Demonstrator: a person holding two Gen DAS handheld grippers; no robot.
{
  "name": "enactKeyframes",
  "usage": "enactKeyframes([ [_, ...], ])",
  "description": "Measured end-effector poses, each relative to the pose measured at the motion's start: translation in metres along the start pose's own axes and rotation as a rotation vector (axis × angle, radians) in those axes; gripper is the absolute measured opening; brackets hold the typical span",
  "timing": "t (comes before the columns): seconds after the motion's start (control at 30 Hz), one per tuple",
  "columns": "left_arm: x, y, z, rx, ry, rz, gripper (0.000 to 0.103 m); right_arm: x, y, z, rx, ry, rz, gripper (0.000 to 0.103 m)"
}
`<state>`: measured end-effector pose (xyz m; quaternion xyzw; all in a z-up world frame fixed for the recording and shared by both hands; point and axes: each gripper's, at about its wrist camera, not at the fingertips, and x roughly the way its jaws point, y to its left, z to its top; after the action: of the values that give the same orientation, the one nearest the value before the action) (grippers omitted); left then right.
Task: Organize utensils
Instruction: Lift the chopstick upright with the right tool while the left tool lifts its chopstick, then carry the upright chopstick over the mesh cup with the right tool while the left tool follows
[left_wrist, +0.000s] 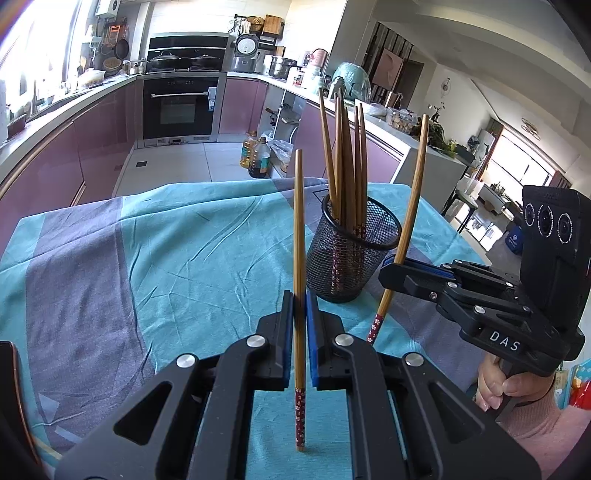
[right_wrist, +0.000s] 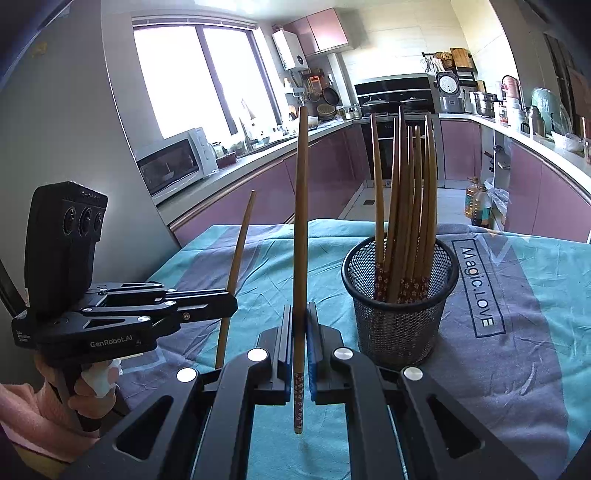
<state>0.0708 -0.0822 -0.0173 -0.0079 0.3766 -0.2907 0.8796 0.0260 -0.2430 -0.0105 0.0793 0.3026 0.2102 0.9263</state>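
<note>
A black mesh cup stands on the teal and grey tablecloth and holds several brown chopsticks, patterned red ends down. My left gripper is shut on one upright chopstick, just left of the cup. To the cup's right in the left wrist view, my right gripper is shut on a second chopstick, which tilts slightly. Both held sticks hang with their red ends just above the cloth.
A hand in a pink sleeve grips each handle. Beyond the table's far edge lie the kitchen floor and two oil bottles. Purple cabinets, an oven and a microwave line the walls.
</note>
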Motion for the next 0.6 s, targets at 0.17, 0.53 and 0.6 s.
enactKeyframes([
  [0.17, -0.004, -0.001, 0.003, 0.001, -0.012, -0.007, 0.007, -0.004, -0.001, 0.004, -0.003, -0.015, -0.008, 0.006],
  [0.53, -0.011, 0.002, 0.008, -0.002, -0.035, -0.027, 0.007, -0.015, -0.004, 0.014, -0.013, -0.056, -0.025, 0.006],
  [0.6, -0.012, 0.002, 0.009, -0.001, -0.037, -0.028, 0.007, -0.017, -0.004, 0.015, -0.013, -0.062, -0.027, 0.006],
])
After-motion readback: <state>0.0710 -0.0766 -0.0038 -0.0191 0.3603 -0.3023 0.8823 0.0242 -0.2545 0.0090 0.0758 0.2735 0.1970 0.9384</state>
